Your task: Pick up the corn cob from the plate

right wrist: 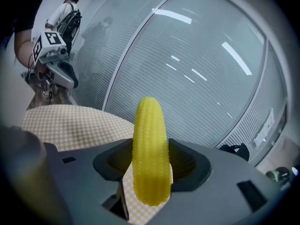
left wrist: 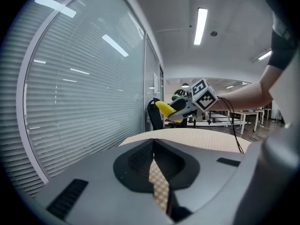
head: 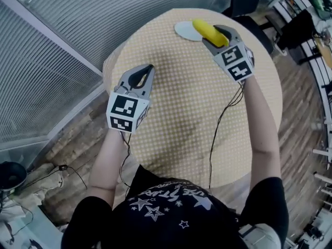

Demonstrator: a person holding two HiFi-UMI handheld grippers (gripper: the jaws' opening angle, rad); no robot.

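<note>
My right gripper [head: 213, 35] is shut on the yellow corn cob [head: 209, 31] and holds it in the air above the far side of the round table. The cob [right wrist: 150, 153] stands between the jaws and sticks out past their tips. The pale plate [head: 185, 31] lies just left of it on the checked tablecloth [head: 197, 118], partly hidden by the cob. My left gripper [head: 149, 67] hovers over the table's left part, shut, with nothing in it [left wrist: 152, 146]. The left gripper view shows the right gripper [left wrist: 187, 107] with the cob [left wrist: 164, 109] off the table.
A glass wall with blinds [head: 62, 45] runs along the left of the table. A black chair [left wrist: 153, 114] stands beyond the far edge. Black cables [head: 218, 128] trail from both grippers across the cloth. Desks and shelves [head: 306, 14] stand on the wooden floor at right.
</note>
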